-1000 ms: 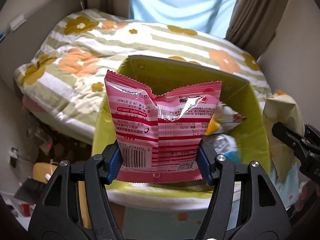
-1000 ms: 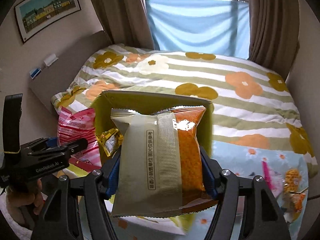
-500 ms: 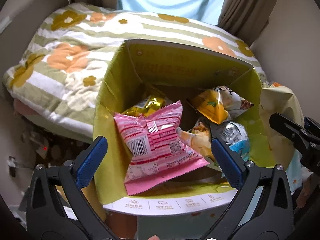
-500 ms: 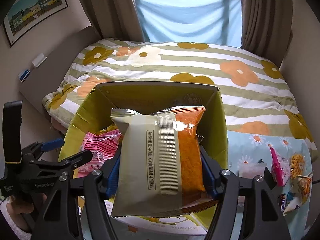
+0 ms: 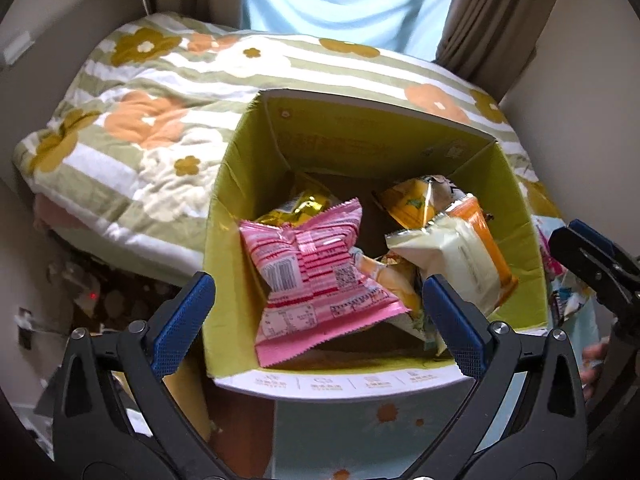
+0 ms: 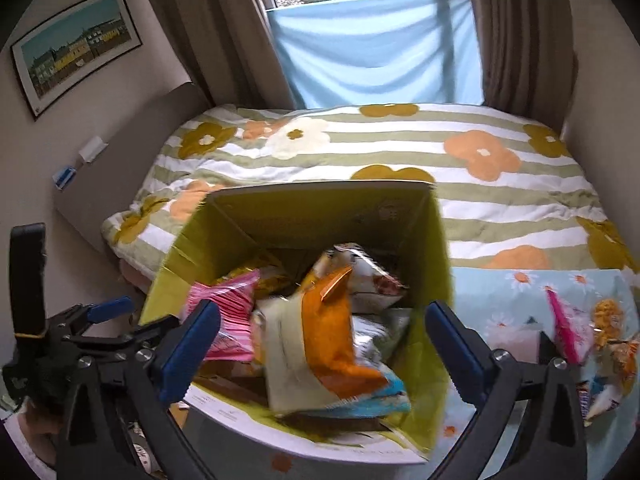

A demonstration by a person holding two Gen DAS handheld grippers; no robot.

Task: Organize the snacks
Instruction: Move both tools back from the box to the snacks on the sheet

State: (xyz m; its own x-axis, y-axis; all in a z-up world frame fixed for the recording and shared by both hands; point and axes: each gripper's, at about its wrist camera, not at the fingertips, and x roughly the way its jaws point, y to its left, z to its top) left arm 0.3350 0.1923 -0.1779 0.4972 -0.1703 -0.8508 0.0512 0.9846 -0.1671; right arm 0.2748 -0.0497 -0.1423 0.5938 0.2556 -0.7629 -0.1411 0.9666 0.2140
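Note:
A yellow-green cardboard box (image 5: 516,200) stands open before a bed and holds several snack bags. A pink striped bag (image 5: 312,276) lies inside at the left. A cream and orange bag (image 5: 464,256) lies inside at the right; in the right wrist view the cream and orange bag (image 6: 320,348) looks blurred. My left gripper (image 5: 316,320) is open and empty above the box's near rim. My right gripper (image 6: 320,348) is open and empty above the box (image 6: 436,248). The pink bag (image 6: 228,320) shows left of it.
A bed with a flowered, striped quilt (image 6: 400,152) lies behind the box. More snack packs (image 6: 592,340) lie on a pale blue flowered cloth to the right. Clutter sits on the floor at the left (image 5: 88,292). Curtains and a window are at the back.
My left gripper opened and dropped the pink bag into the box. My right gripper then opened and the cream and orange bag dropped into the box.

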